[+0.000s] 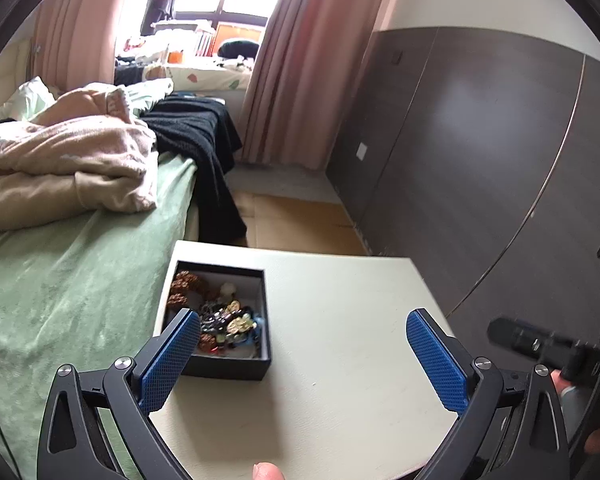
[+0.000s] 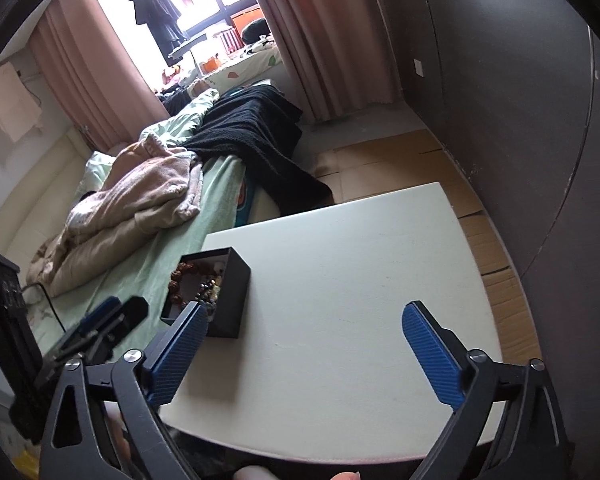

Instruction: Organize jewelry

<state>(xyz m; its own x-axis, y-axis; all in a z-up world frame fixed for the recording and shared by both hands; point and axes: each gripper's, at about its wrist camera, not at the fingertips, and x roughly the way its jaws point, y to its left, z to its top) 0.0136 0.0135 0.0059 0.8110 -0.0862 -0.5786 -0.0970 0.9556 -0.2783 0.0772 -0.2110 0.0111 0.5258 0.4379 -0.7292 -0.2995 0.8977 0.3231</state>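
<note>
Just ahead of my left hand-held gripper (image 1: 302,354), by its left finger, the black box (image 1: 224,368) holds the heaped jewelry (image 1: 220,320) on the worktop (image 1: 340,320). Both my hand-held grippers gape empty, the right hand-held gripper (image 2: 304,344) too. Whether sorting is starting or finished, I can't judge.

Jewelry (image 1: 224,324) tangled, pieces indistinct, box (image 1: 220,368) corner behind left fingers (image 1: 168,364)

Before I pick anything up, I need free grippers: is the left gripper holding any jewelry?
No: the left gripper is open and empty above the white table, and the jewelry lies in the black box.
</note>
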